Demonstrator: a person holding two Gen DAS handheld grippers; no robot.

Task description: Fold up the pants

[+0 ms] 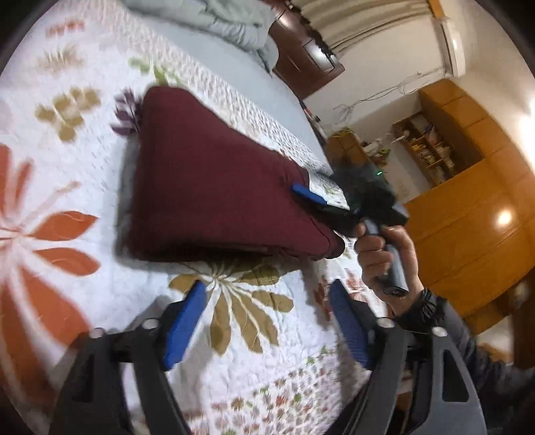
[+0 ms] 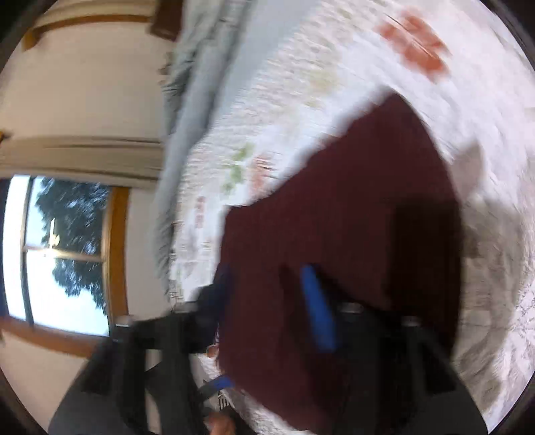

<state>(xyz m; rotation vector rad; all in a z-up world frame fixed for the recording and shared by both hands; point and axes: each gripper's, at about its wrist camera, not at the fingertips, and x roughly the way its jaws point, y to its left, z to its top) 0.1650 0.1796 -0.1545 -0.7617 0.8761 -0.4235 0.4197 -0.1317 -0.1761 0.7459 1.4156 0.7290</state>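
The dark red pants [image 1: 207, 187] lie folded into a thick flat stack on the flowered quilt [image 1: 234, 384]. My left gripper [image 1: 267, 291] hovers open just in front of the stack's near edge, with only quilt between its blue fingers. My right gripper [image 1: 301, 195], held by a hand [image 1: 384, 247], sits at the stack's right corner with one blue finger on top of the cloth and the other hidden beneath. In the blurred right wrist view the pants [image 2: 367, 200] pass between the right gripper's [image 2: 267, 277] fingers, and a blue pad [image 2: 317, 308] lies on the cloth.
A grey duvet [image 1: 227, 23] is bunched at the far end of the bed. The bed's edge runs close behind the right gripper. Beyond it stand a wooden wardrobe [image 1: 468, 217] and shelves. A window [image 2: 60, 251] shows in the right wrist view.
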